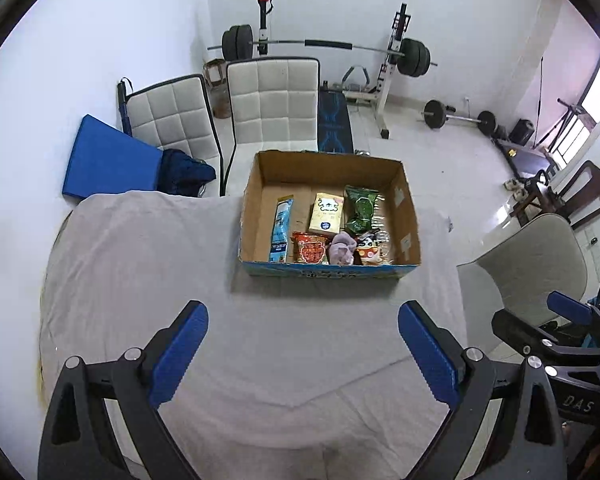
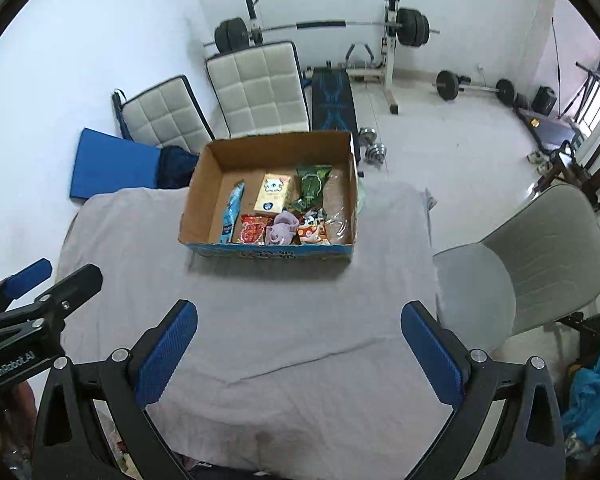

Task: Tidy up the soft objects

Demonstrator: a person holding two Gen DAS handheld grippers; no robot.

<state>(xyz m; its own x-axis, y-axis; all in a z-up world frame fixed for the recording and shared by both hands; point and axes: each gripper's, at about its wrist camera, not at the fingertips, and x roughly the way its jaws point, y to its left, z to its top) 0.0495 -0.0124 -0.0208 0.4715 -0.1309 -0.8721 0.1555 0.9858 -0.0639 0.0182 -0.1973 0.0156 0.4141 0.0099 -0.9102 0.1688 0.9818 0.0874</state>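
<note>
So on the far left there's a flat blue foam mat [image 1: 110,158] leaning by the wall, with two white quilted chairs [image 1: 172,118] next to it. The left gripper [image 1: 302,350], black frame with blue ribbed pads, hangs over the table with its jaws spread wide and nothing between them. Under both grippers is a table covered in a wrinkled pale grey cloth [image 1: 148,264].

Middle of the table, toward the far edge: an open brown cardboard box [image 1: 410,216] with a blue printed front. Inside, left to right, there's a long light-blue packet [image 1: 282,226], a red snack bag [image 1: 310,248] near the front wall, a yellow pouch [image 1: 327,212] behind it, a crumpled lilac soft cloth thing [image 1: 342,248] touching the red bag, a green bag [image 1: 360,208] at the back, and a small panda-print packet [image 1: 368,250] just beside the lilac one.

The right gripper [image 2: 298,344] is the same deal, jaws wide apart, holding nothing, hovering over the cloth well short of the box. Off to the right sits a grey plastic chair [image 2: 540,256]
</note>
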